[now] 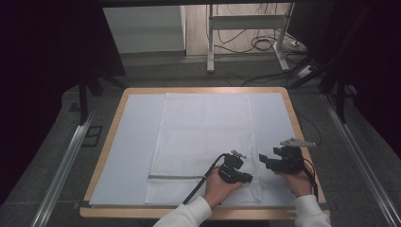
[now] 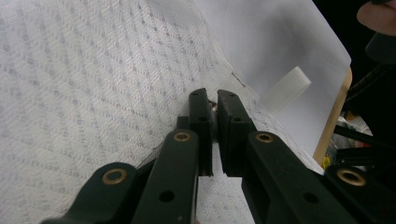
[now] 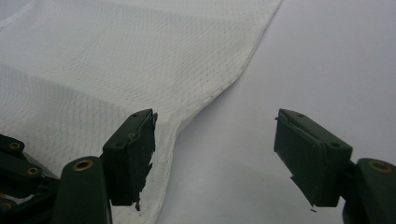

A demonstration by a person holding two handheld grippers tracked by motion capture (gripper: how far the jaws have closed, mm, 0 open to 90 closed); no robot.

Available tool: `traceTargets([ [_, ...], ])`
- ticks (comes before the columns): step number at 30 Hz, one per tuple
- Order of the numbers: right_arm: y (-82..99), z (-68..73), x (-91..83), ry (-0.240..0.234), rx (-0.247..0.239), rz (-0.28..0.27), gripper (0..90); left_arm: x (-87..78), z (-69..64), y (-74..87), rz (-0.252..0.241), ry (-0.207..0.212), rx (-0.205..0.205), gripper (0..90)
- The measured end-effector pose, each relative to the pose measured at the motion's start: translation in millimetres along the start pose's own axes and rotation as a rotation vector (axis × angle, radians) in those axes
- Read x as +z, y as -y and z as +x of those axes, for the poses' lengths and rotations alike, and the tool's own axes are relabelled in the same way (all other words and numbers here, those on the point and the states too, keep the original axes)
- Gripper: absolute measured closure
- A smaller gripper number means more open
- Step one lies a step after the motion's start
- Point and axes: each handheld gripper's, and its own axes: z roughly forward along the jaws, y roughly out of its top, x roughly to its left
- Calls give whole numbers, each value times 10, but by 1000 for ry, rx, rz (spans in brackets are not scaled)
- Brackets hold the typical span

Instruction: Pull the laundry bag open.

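The left gripper has its jaws drawn nearly together, with the woven white cloth pinched at the tips; in the left gripper view the hem bunches up right at the pads, at the cloth's near right corner. No earlier look is at hand, so the grip is judged from that pinch alone. In the high view the left gripper sits low over the same corner of the cloth, which otherwise lies flat and spread along the middle of the surface, running away from both hands toward the far edge.

The right gripper stands wide open with nothing between its jaws. The cloth's edge curves in just under its left jaw, while bare white sheet lies beneath its right jaw. In the high view the right gripper hovers just to the right of the left one, off the cloth's right edge.

The step in hand looks like securing the near corner for a fold. Next, by my reading, the right gripper must shift onto the hem beside it, close on a single layer, and only then can both lift together; lifting with one corner held would drag the cloth askew.
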Motion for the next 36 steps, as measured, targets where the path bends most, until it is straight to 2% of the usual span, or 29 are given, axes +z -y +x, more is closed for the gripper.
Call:
traceTargets([
  [7,3,-6,-7,-2,0,0,287,-31,-8,3,-5,-2,22,862],
  [13,0,-30,-38,8,18,-18,278,-101,-42,1,-19,-11,51,864],
  [22,4,-55,-66,7,36,-15,276,-277,-34,-20,-49,11,62,864],
  [25,5,-60,-72,10,51,-11,247,-340,-23,-18,-59,14,65,865],
  [33,3,-85,-109,-21,116,-8,209,-475,36,6,-85,17,59,864],
  [35,4,-97,-123,-49,145,8,186,-501,47,13,-90,17,56,864],
  [36,4,-97,-123,-49,145,8,186,-512,51,18,-91,18,56,864],
])
